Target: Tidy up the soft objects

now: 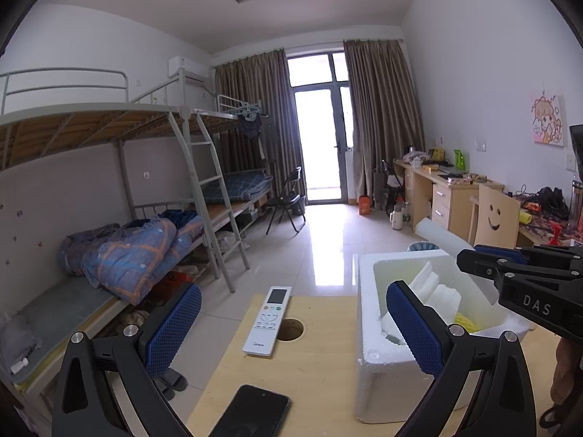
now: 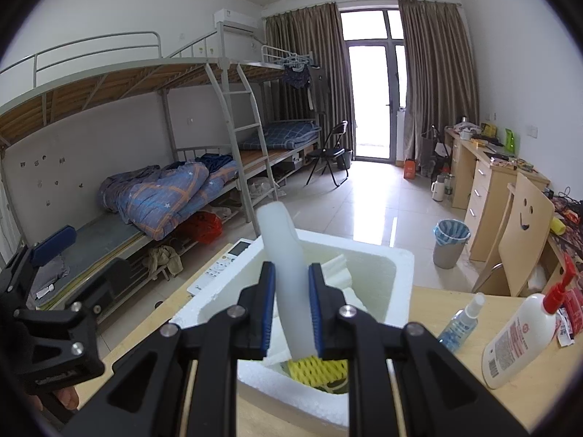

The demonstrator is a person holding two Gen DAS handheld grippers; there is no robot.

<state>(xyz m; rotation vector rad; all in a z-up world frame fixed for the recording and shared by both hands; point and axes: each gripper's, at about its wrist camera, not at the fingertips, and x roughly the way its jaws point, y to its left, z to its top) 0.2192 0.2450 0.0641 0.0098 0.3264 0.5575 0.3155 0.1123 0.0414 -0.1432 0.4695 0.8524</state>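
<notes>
Right gripper [image 2: 290, 313] is clamped on a white foam roll [image 2: 282, 262] slanting up over the white foam box [image 1: 368, 331] near the table's [image 1: 313, 375] far edge; left gripper [image 1: 293, 331] hangs wide apart, holding nothing, over the remote [image 1: 267, 320].
</notes>
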